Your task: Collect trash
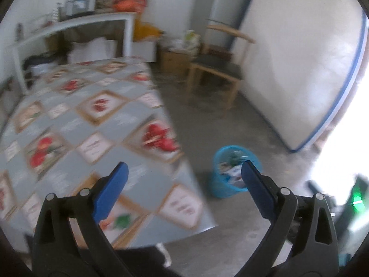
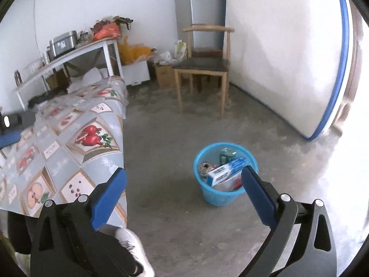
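Blue plastic makes up the one trash bin [image 2: 224, 180], a mesh-sided basket standing on the bare concrete floor [image 2: 175, 138], to the right of the desk [image 2: 69, 143] and well apart from it. Inside it the right wrist view shows a white and blue carton [image 2: 224, 170] lying across the top, one crushed can [image 2: 205, 167] at the left and something green [image 2: 227, 153] at the far side; more lies beneath, too jumbled to count. The left wrist view is blurred and shows only the same bin with mixed contents.

Two grippers are in use. The left gripper [image 1: 184, 173] has its jaws wide apart with nothing between them, over the near right edge of the desk. The right gripper [image 2: 184, 180] also has its jaws wide apart and empty, above the floor between desk and bin; its right finger overlaps the bin's near rim in the picture.

One fruit-patterned cloth covers the desk. One wooden chair [image 2: 203, 67] stands at the far side, beside a large white panel with a blue edge [image 2: 288, 53] leaning on the right. One white side table [image 2: 76, 53] loaded with containers stands far left, with boxes and bags on the floor next to it. One white shoe [image 2: 133, 247] of the person shows at the near edge.
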`<state>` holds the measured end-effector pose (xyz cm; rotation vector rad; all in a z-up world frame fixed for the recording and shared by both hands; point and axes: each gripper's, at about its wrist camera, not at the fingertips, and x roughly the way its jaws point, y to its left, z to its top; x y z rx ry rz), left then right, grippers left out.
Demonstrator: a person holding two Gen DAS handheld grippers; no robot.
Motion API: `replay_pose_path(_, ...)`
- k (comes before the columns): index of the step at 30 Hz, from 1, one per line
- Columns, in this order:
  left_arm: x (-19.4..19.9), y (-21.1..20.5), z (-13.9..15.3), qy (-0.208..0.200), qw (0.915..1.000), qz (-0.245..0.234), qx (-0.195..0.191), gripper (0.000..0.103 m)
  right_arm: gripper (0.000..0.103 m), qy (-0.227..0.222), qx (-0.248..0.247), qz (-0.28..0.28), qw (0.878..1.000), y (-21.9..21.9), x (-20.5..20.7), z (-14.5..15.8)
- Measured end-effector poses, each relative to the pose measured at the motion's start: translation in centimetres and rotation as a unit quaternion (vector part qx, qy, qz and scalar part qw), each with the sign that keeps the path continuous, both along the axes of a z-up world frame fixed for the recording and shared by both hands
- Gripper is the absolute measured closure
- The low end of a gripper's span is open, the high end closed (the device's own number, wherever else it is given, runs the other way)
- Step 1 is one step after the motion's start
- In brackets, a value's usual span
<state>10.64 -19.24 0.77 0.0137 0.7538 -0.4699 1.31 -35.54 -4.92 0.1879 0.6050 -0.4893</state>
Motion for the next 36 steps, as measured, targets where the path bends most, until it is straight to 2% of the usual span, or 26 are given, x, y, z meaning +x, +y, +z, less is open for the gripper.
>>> replay_pose_path(2, -1.3, 1.1, -0.7, -0.022, 0.9986, 0.029, 0.038, 0.009, 0.007, -0.011, -0.028, -0.004, 1.000, 1.5, -1.0, 1.0)
replay_pose_path(5, -2.4, 2.3, -1.7, -0.005, 0.9977, 0.036, 0.057, 0.009, 0.006, -0.031, -0.036, -0.003, 0.999, 3.5, -2.6, 1.7)
replay_pose_path(11, -3.1, 3.3, -3.8, 0.039, 0.9962, 0.044, 0.064, 0.009, 0.006, 0.032, -0.064, 0.003, 0.997, 6.4, -1.9, 1.0)
replay_pose_path(15, -3.4, 3.5, -4.7, 0.047, 0.9944, 0.057, 0.076, 0.009, 0.006, 0.036, -0.047, -0.011, 0.998, 6.5, -2.2, 0.8)
replay_pose_path(20, -3.3, 3.9, -5.0, 0.056, 0.9932, 0.074, 0.069, 0.009, 0.006, 0.050, -0.033, -0.029, 0.998, 5.8, -2.0, -0.1)
replay_pose_path(36, -2.8, 3.3, -5.4, 0.067, 0.9903, 0.077, 0.094, 0.009, 0.006, 0.066, -0.032, -0.032, 0.997, 5.6, -1.1, -0.9)
